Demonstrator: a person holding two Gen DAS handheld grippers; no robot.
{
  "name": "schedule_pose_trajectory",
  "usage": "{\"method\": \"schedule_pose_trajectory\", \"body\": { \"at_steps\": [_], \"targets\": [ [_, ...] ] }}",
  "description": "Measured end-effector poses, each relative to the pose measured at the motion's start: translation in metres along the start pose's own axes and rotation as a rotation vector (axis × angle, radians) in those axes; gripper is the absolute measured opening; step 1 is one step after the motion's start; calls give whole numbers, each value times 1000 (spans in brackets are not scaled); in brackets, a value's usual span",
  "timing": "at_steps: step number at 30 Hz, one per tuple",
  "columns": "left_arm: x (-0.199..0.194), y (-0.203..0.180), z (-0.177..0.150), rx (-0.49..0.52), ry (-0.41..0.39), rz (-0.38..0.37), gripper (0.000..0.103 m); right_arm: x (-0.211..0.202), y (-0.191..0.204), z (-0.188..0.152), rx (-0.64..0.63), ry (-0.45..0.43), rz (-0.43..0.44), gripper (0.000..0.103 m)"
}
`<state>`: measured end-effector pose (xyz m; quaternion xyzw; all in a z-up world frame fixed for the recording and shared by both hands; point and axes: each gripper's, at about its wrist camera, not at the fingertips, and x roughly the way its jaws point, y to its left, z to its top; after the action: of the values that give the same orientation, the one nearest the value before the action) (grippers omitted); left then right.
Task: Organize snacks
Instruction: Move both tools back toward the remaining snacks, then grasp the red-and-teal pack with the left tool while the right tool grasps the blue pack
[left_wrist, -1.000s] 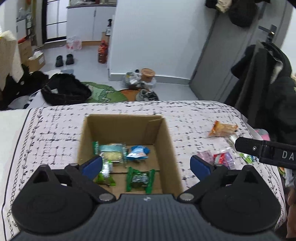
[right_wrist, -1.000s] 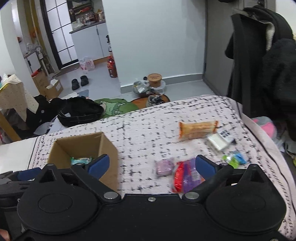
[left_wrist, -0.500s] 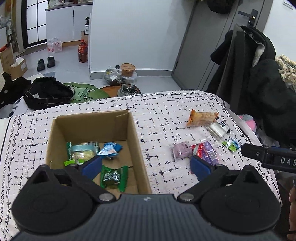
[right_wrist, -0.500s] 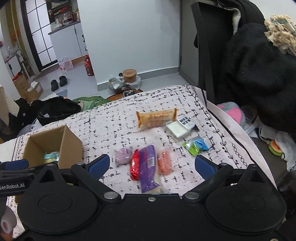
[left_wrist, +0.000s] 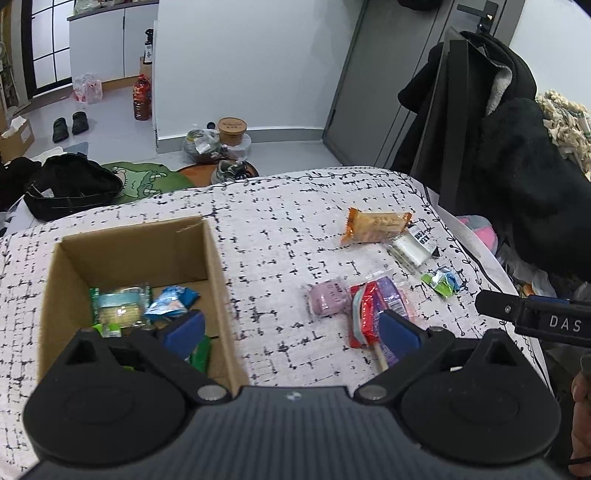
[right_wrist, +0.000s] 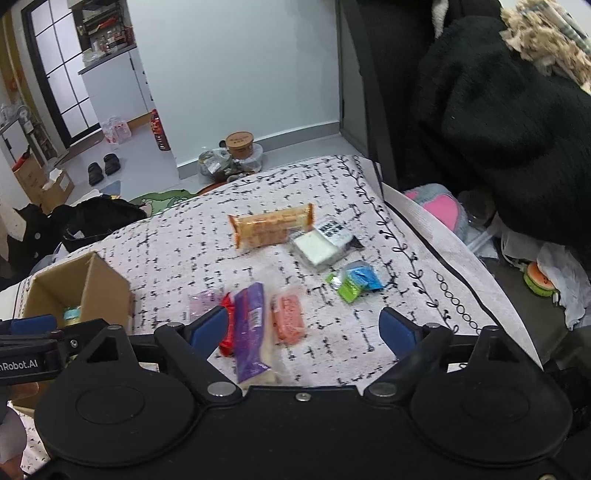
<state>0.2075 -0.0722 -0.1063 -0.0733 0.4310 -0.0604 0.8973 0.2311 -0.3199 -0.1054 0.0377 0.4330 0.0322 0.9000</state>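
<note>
Left gripper (left_wrist: 291, 330) spread wide, empty, straddling box (left_wrist: 218, 266) wall. Right gripper (right_wrist: 303, 328) likewise agape, empty; purple pack (right_wrist: 251, 325), pink pack (right_wrist: 290, 319) just ahead.

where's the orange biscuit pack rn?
Both views: orange biscuit pack lies on the patterned cloth, far side of the loose pile, touching the white packet.

Some snack packets (left_wrist: 136, 308) lie in the box (left_wrist: 218, 280); others (right_wrist: 273, 229) lie on the cloth (left_wrist: 280, 229) to its right.

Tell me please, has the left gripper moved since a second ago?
Yes. The left gripper has swung right: the cardboard box, once centred between its fingers, now sits left.
</note>
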Motion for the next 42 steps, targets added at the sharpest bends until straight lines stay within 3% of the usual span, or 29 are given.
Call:
{"method": "schedule_pose_trajectory", "body": {
  "at_steps": [12, 18, 23, 35, 42],
  "targets": [
    [34, -24, 10, -5, 25, -6, 95, 25, -34, 7, 26, 27, 3, 77],
    [57, -36, 12, 7, 65, -20, 83, 42, -48, 10, 38, 49, 9, 69],
    [74, -39, 10, 7, 117, -27, 67, 59, -59, 12, 56, 68, 13, 64],
    [116, -46, 8, 0, 193, -60, 46, 95, -66, 19, 30, 112, 23, 54],
    [134, -54, 6, 27, 223, -52, 40, 114, -72, 24, 31, 115, 20, 52]
  ]
}}
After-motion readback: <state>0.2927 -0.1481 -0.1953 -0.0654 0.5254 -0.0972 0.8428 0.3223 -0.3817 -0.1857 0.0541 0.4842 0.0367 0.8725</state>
